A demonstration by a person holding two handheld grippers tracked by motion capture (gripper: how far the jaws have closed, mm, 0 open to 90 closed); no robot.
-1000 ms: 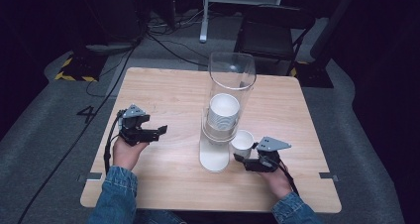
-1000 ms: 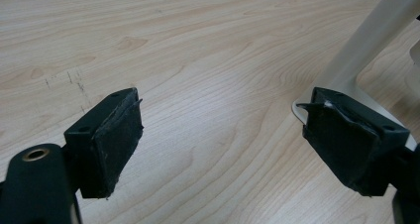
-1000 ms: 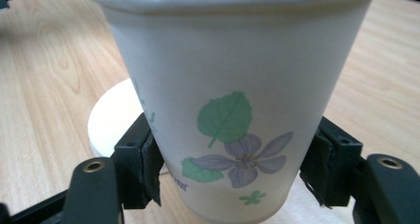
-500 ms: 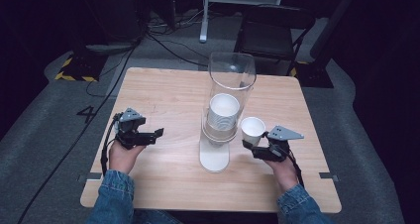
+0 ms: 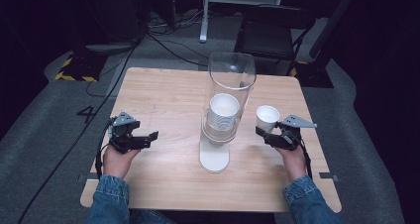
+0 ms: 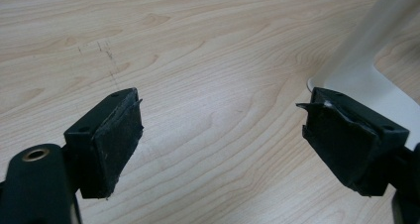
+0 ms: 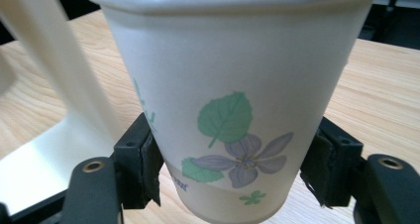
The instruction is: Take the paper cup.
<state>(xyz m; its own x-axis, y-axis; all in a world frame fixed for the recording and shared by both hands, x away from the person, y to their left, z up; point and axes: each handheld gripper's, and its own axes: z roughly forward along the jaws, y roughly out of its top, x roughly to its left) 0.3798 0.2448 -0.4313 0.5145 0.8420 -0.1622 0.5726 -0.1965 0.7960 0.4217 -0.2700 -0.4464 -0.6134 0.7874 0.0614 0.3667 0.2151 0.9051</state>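
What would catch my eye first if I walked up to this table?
Probably the tall clear tube on its white stand at the middle of the wooden table, with a stack of white cups inside. Next, to its right, the right gripper is shut on a paper cup printed with a leaf and a flower, held upright. The left gripper sits open on the other side.

One table (image 5: 163, 92); one cup dispenser (image 5: 231, 75); one loose paper cup (image 5: 267, 116); two grippers.
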